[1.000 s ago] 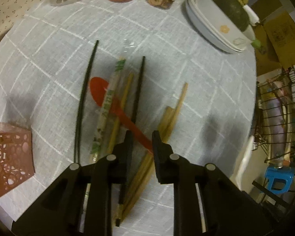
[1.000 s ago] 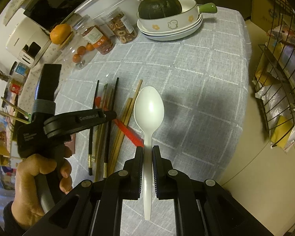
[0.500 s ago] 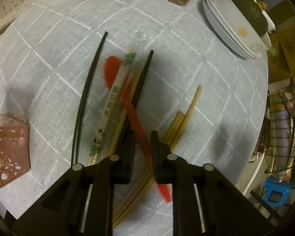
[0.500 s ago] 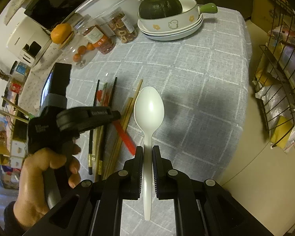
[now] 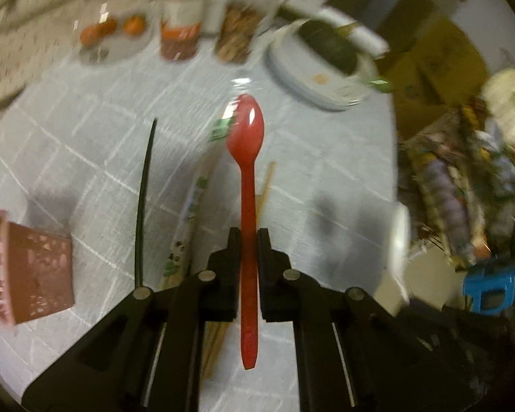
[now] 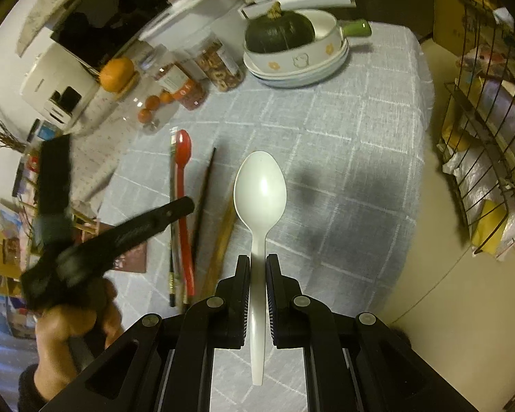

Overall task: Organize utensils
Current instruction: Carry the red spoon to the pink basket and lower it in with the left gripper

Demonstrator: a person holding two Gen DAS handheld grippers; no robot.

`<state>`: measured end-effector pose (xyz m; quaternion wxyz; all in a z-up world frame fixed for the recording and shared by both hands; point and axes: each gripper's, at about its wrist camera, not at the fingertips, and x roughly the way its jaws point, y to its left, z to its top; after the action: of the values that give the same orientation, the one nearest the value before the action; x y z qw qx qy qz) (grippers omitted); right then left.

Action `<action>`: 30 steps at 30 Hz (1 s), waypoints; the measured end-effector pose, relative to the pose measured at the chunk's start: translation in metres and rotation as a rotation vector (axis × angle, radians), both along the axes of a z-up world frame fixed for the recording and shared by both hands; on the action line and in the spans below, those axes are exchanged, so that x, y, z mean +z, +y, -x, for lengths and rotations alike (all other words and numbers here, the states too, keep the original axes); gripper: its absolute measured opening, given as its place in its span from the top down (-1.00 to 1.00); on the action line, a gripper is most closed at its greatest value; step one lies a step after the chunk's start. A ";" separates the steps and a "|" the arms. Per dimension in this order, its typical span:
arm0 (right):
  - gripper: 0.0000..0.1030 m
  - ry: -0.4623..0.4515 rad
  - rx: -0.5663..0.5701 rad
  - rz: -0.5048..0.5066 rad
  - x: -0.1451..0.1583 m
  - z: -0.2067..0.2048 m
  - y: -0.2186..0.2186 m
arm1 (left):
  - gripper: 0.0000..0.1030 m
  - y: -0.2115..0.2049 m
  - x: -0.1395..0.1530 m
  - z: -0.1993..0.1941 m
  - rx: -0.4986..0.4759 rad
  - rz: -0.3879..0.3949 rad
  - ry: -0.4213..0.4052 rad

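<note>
The left gripper (image 5: 249, 237) has just been closing, and its jaws now clamp the handle of the red spoon (image 5: 247, 158); the bowl points forward beyond the fingertips and the handle end projects back between the finger bases, clear of the grey checked tablecloth (image 5: 326, 171). The right gripper (image 6: 257, 264) is closed on the handle of the white spoon (image 6: 259, 192), held the same way, bowl forward. The left wrist view, blurred, shows the pink perforated holder (image 5: 27, 274) at the left edge, a black chopstick (image 5: 143, 202) and a paper-wrapped chopstick pair (image 5: 195, 199) lying on the cloth below the red spoon. The right wrist view alone shows the person's hand (image 6: 72, 329) around the left gripper's body, wooden chopsticks (image 6: 223, 237) beside the white spoon, and a dark green squash (image 6: 279, 34) sitting in a white pan (image 6: 312, 55) at the far end of the table.
</note>
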<state>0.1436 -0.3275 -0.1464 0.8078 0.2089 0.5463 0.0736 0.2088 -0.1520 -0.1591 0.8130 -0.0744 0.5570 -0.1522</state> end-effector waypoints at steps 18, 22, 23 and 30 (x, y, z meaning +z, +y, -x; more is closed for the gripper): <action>0.82 -0.173 0.016 -0.003 0.060 0.024 0.045 | 0.81 0.118 0.120 0.111 0.082 0.188 -0.599; 0.82 -0.159 0.042 0.019 0.055 0.015 0.061 | 0.81 0.158 0.111 0.109 0.221 0.150 -0.696; 0.82 -0.156 0.045 0.022 0.054 0.013 0.063 | 0.81 0.167 0.103 0.105 0.253 0.134 -0.717; 0.82 -0.131 0.085 0.056 0.043 0.004 0.083 | 0.81 0.167 0.063 0.084 0.277 0.000 -0.823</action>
<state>0.1393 -0.2442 -0.1032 0.8435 0.1578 0.5023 0.1060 0.1252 0.0147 -0.0956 0.9801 -0.0815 0.1714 -0.0588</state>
